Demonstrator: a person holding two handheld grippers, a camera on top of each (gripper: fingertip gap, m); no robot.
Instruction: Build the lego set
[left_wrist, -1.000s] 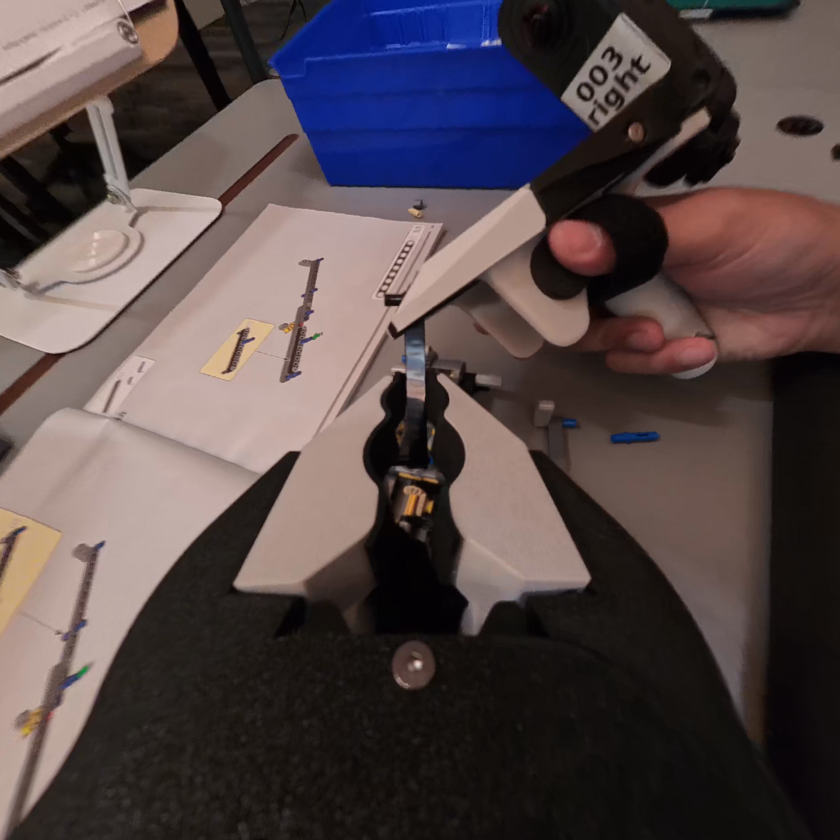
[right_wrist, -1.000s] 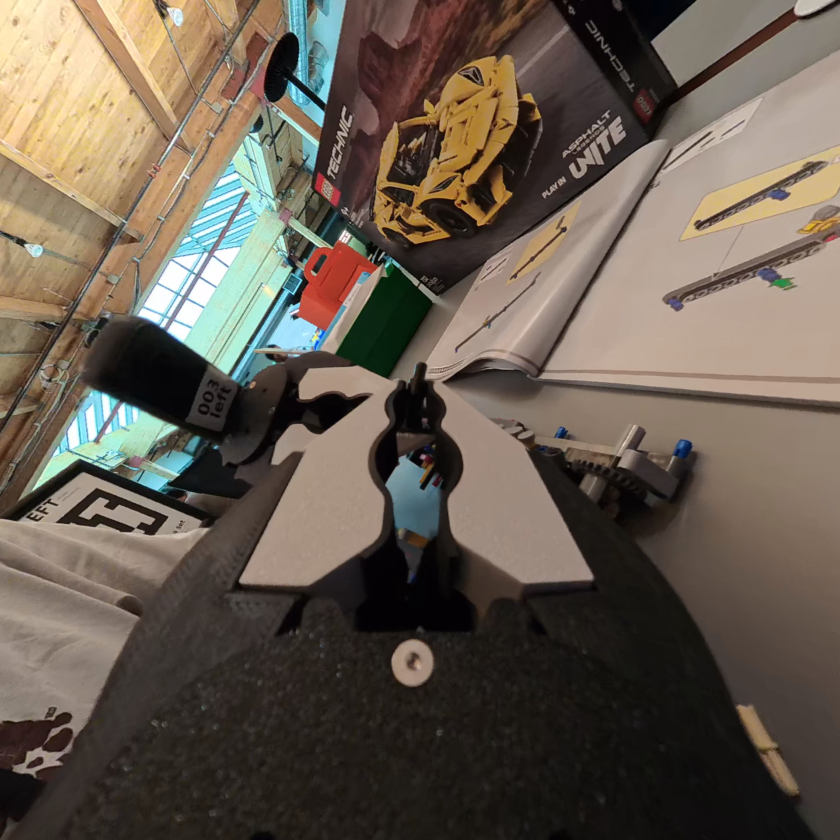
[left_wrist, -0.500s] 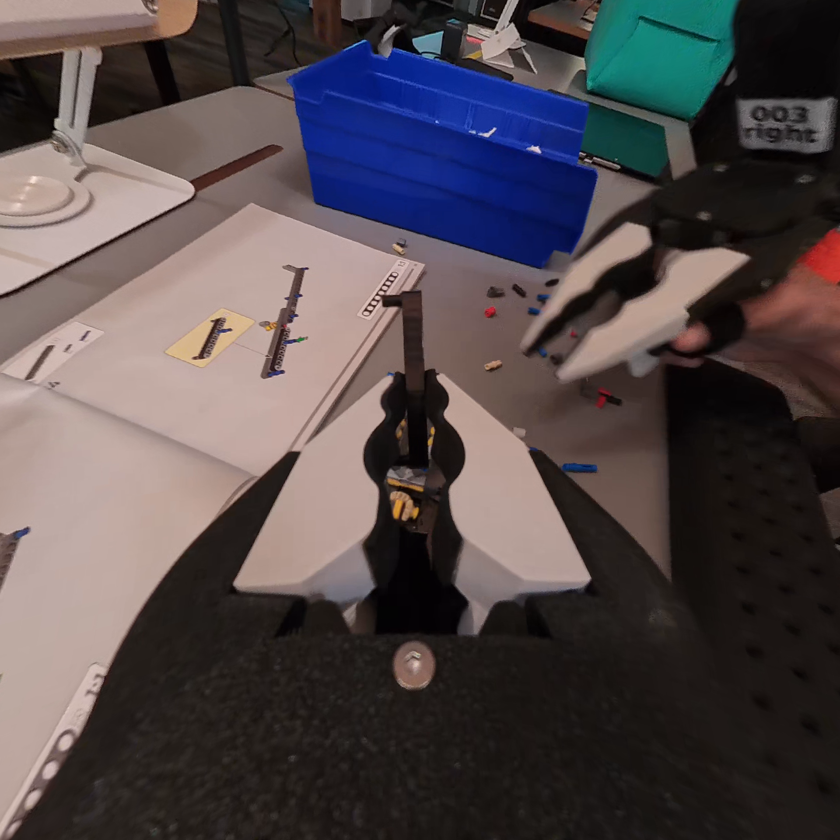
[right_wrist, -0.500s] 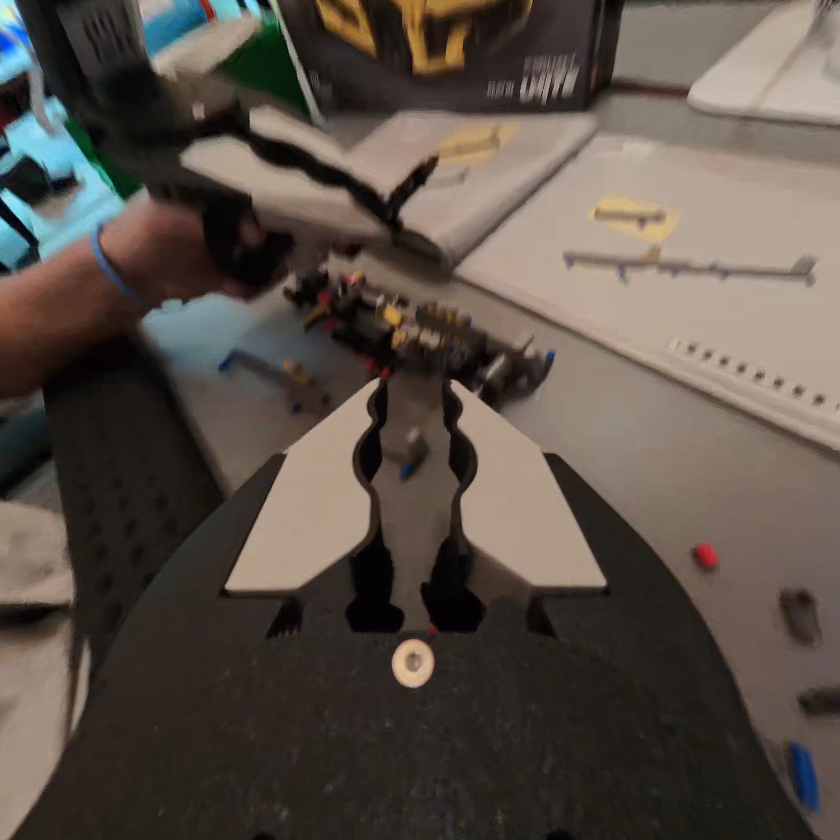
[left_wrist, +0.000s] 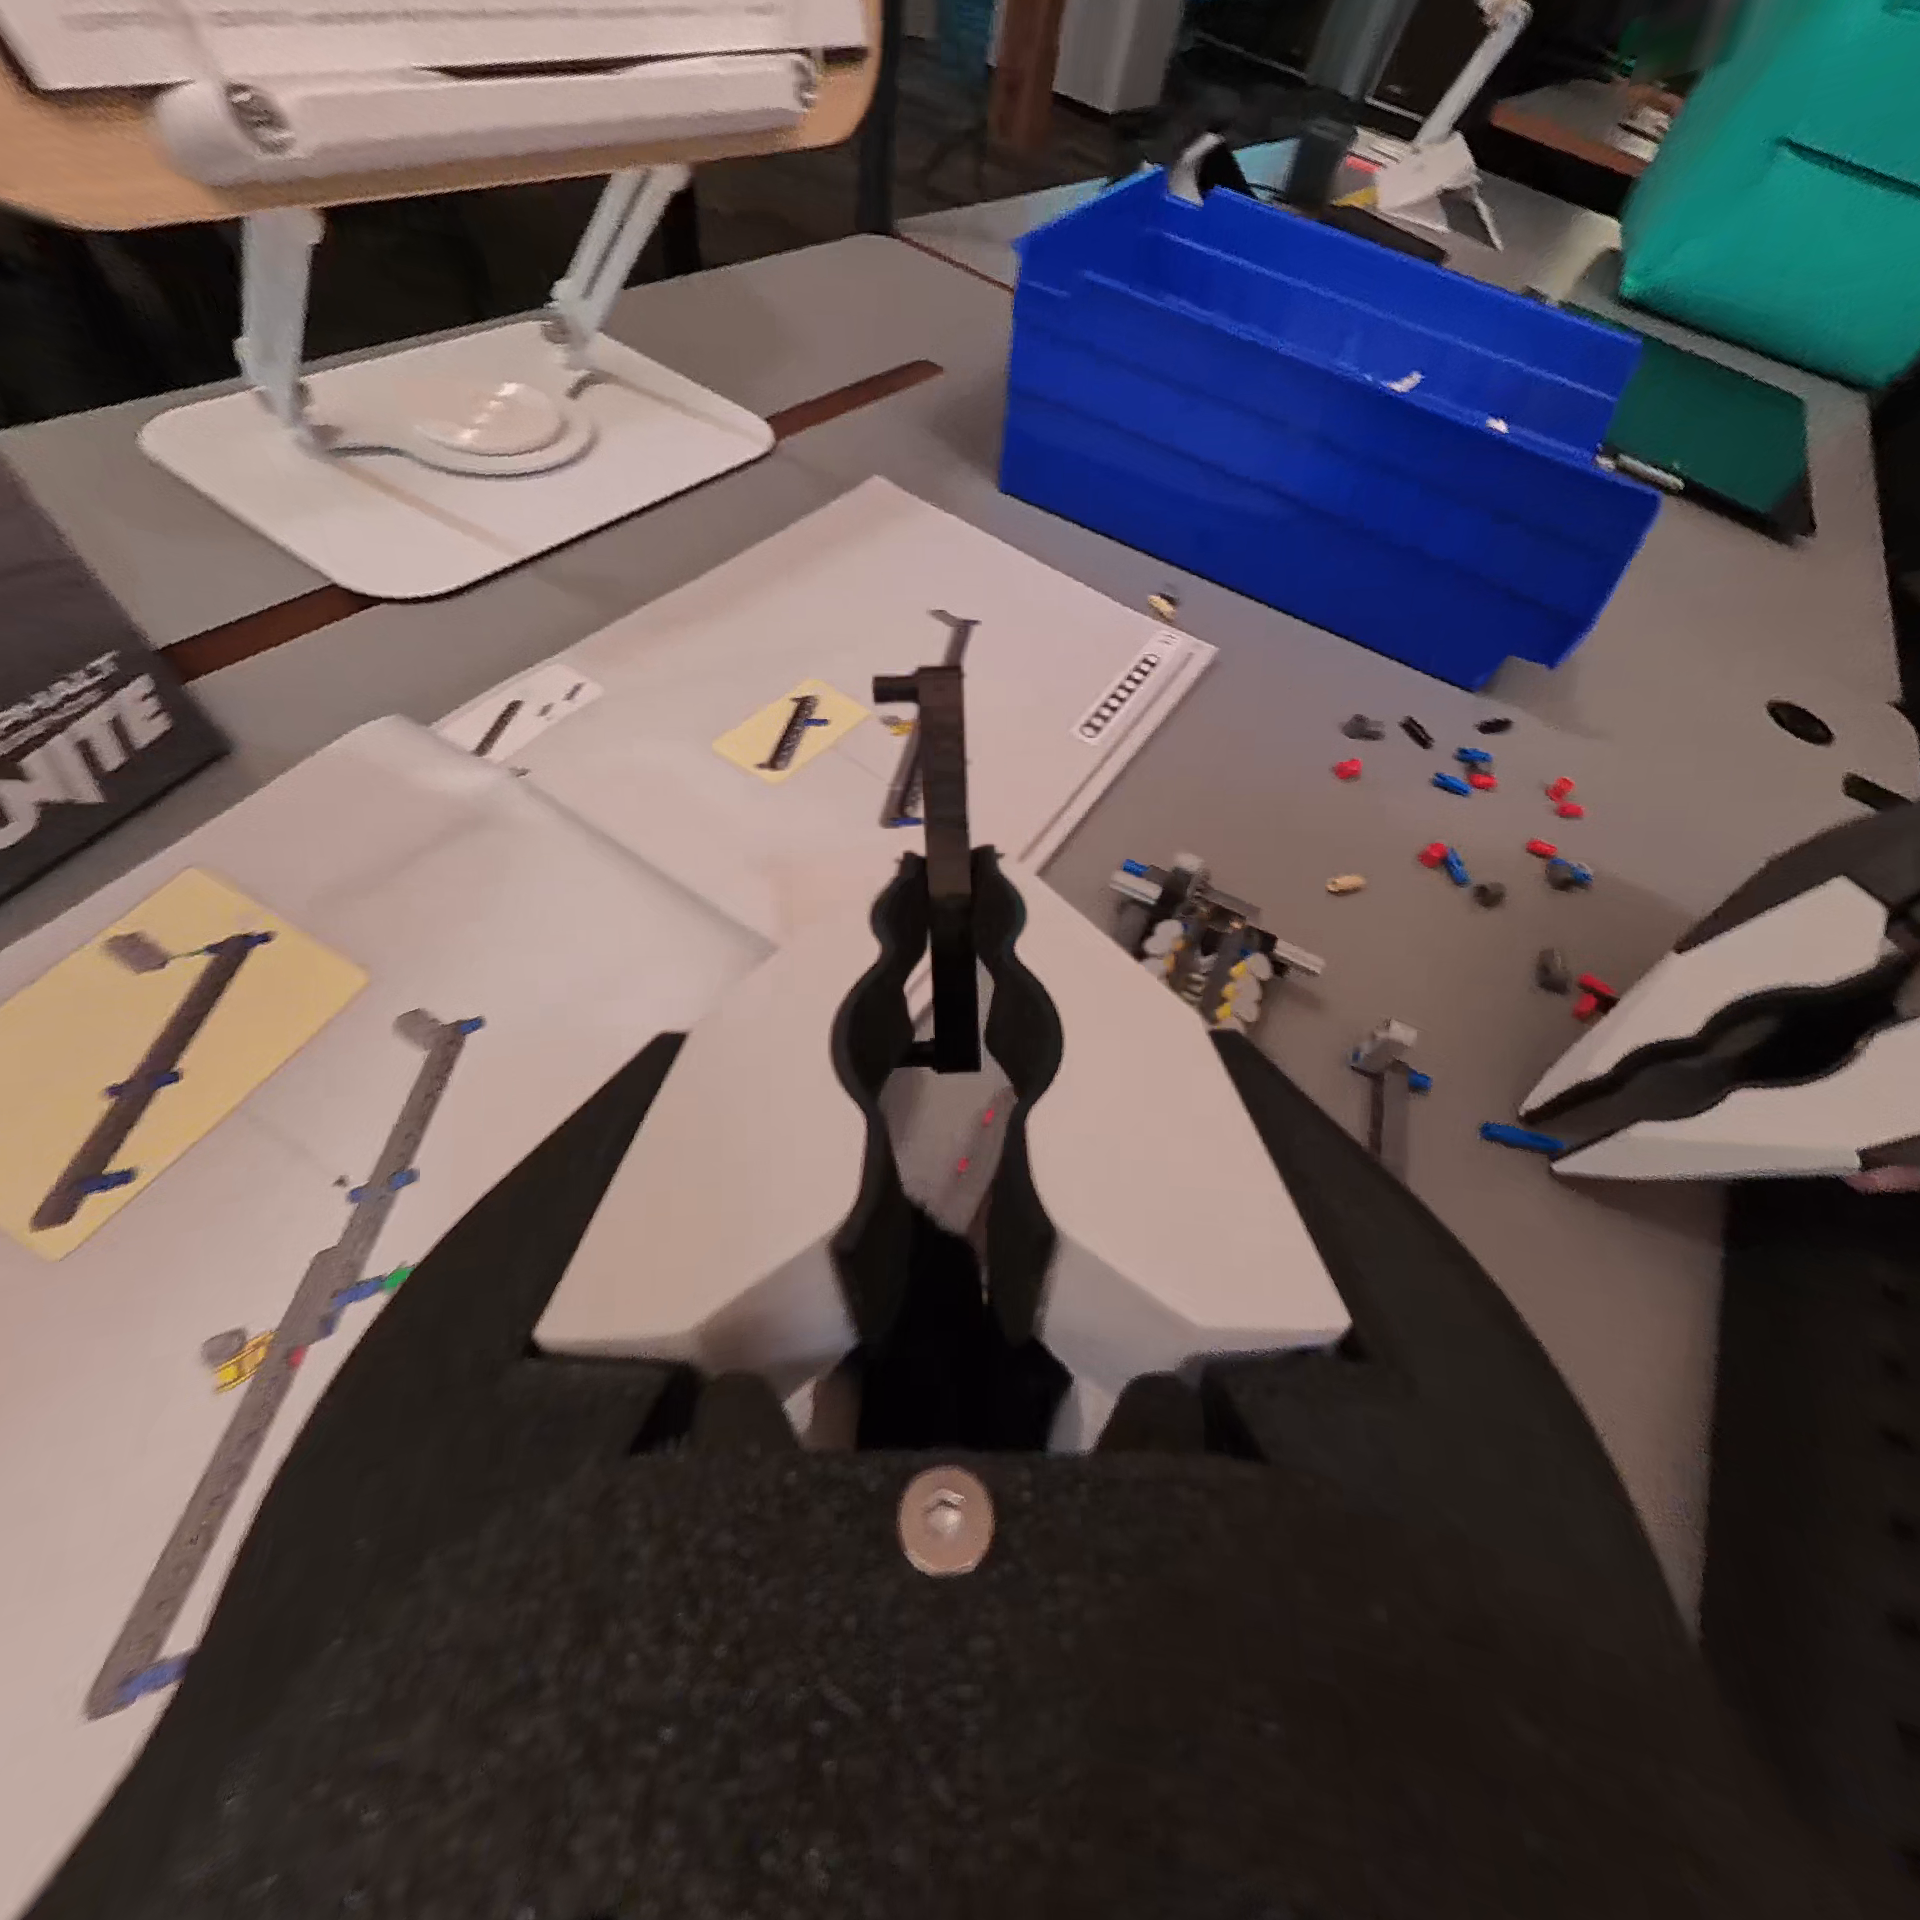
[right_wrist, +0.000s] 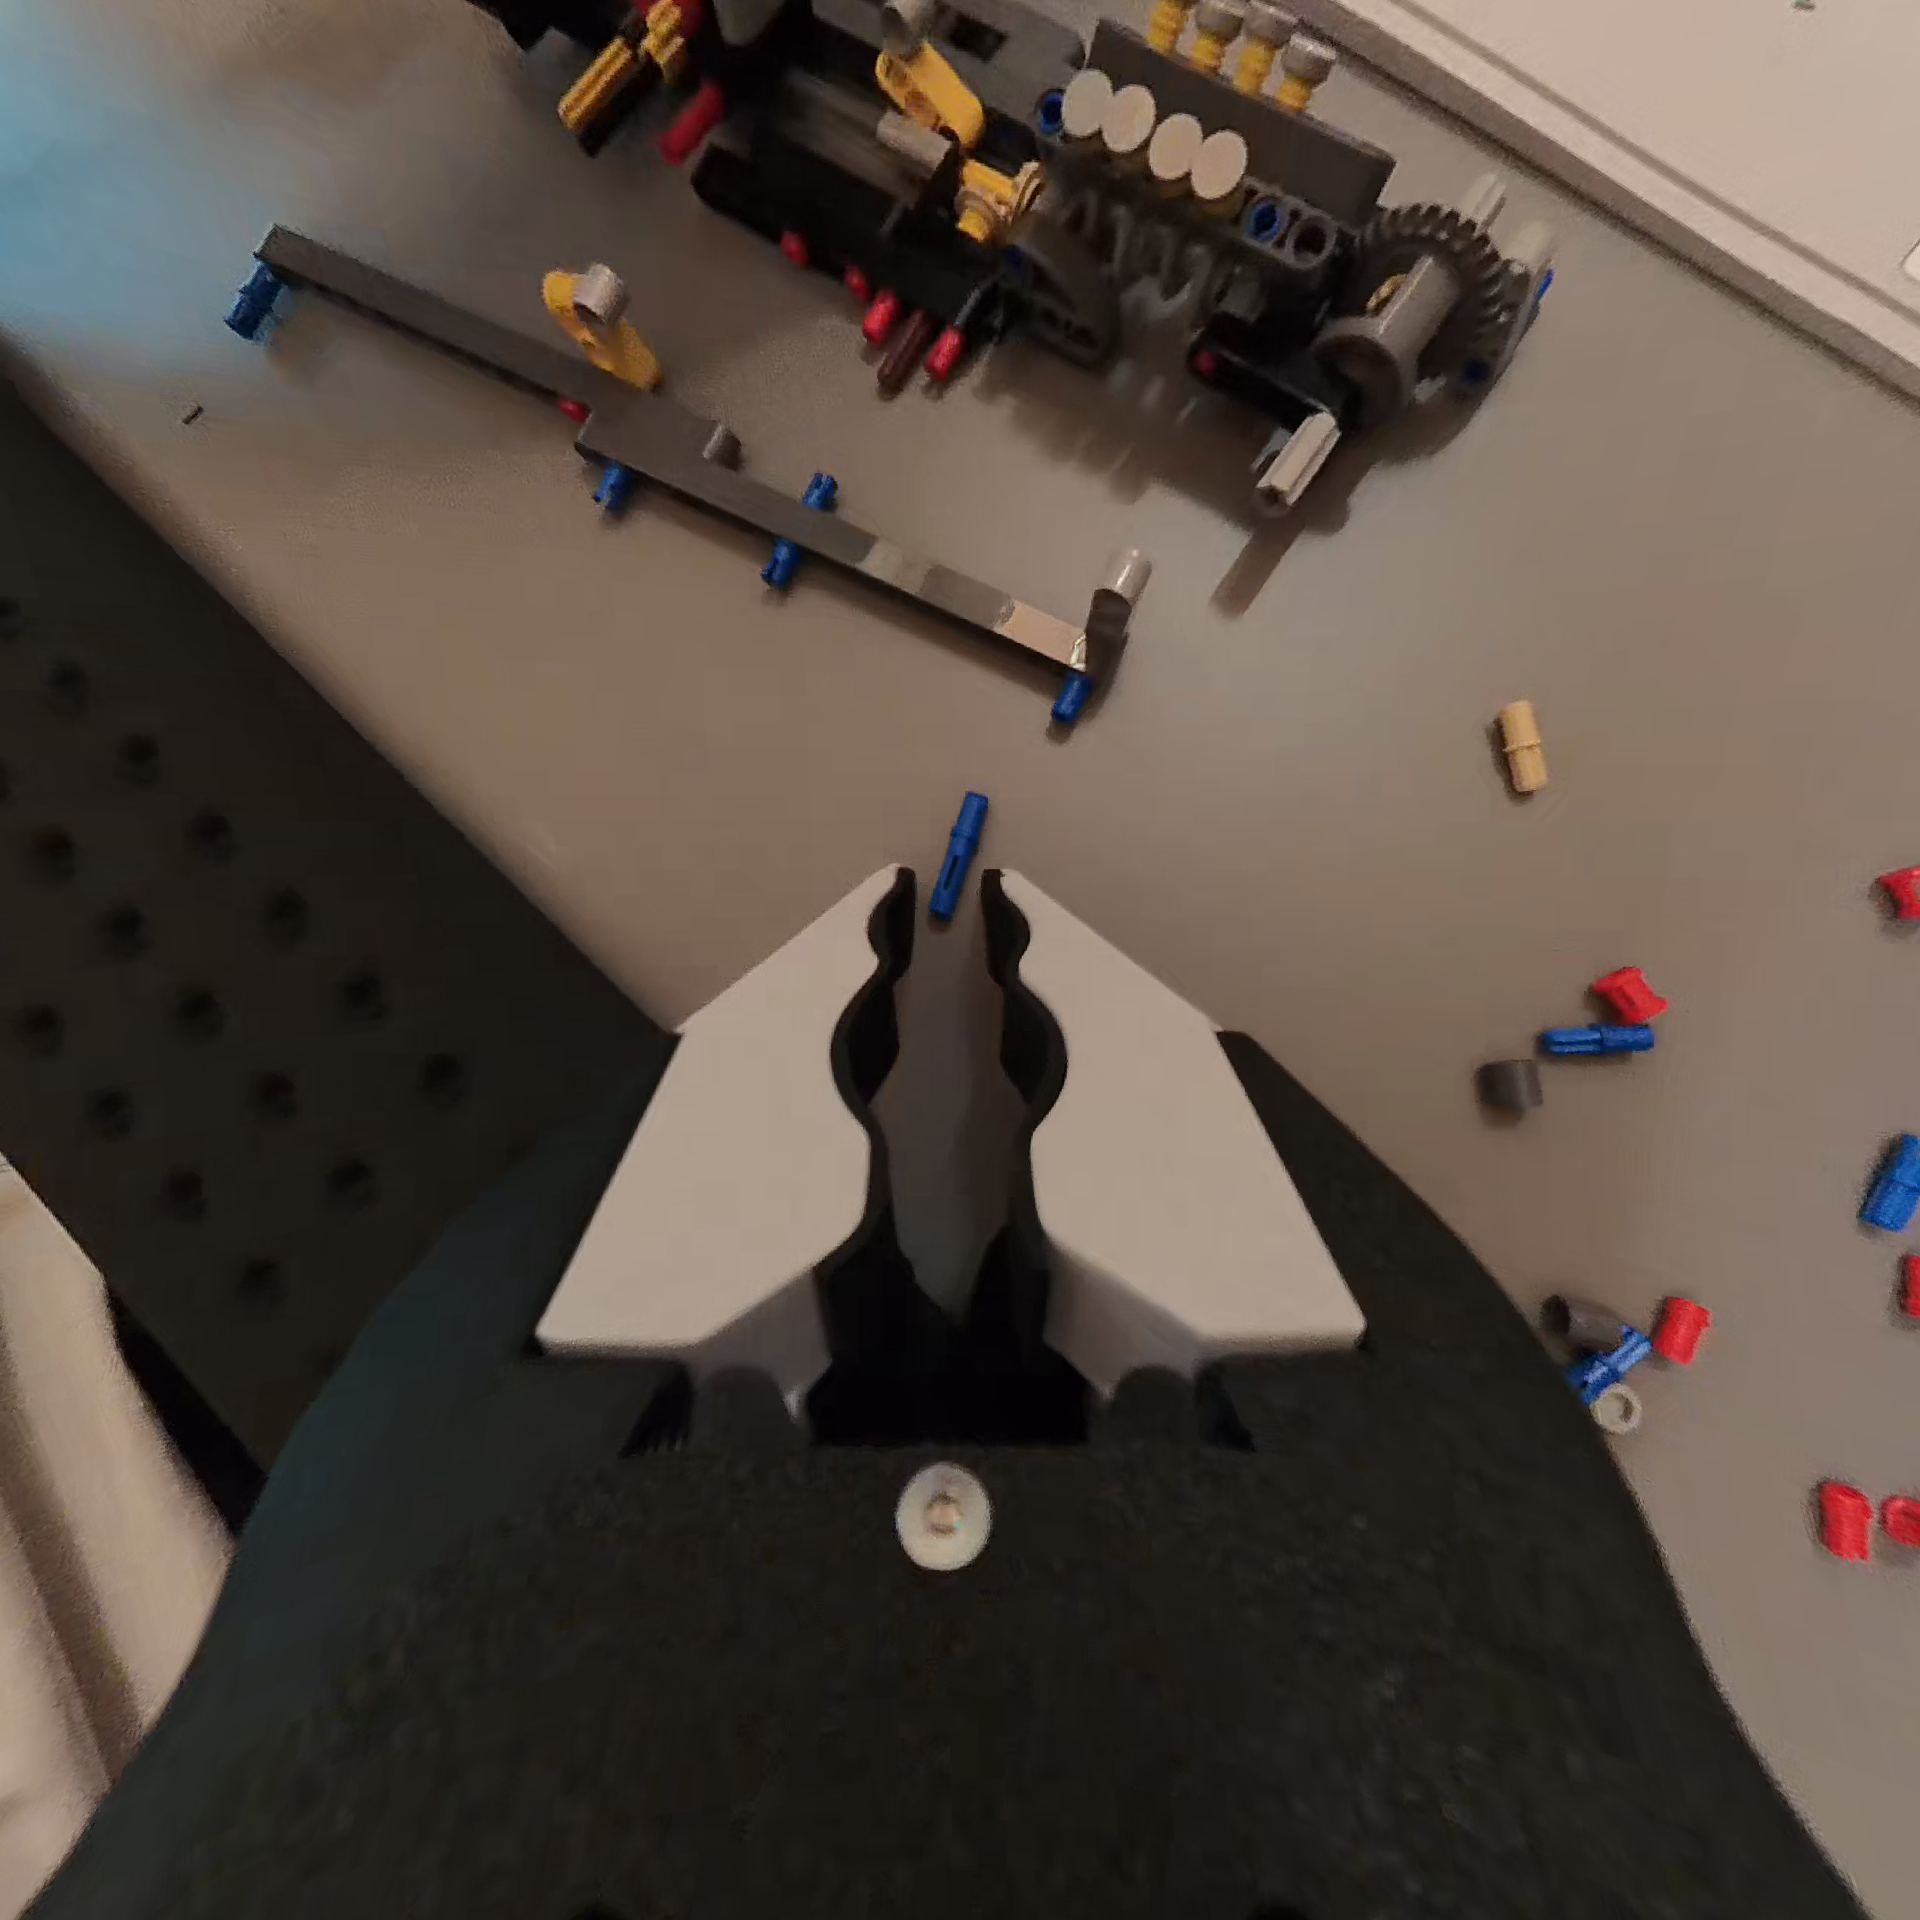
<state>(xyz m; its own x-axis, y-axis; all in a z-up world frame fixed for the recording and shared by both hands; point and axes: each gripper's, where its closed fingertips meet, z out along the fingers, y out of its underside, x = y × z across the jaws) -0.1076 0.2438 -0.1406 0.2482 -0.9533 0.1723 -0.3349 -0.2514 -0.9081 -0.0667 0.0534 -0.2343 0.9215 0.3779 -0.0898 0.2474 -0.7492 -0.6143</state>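
Lego beam (left_wrist: 948, 831), long, black and full of holes, is pinched upright in my left gripper (left_wrist: 951, 868) above the instruction book (left_wrist: 665, 831). My right gripper (right_wrist: 943, 883) is spread open around a little blue pin (right_wrist: 958, 854) lying on the grey table (right_wrist: 1299, 883). I should close gently on its middle so it doesn't roll away.

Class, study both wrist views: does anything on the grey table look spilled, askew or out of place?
Small red, blue and grey plastic pins lie strewn loose over the grey table instead of in the blue plastic bin. Otherwise nothing stands out.
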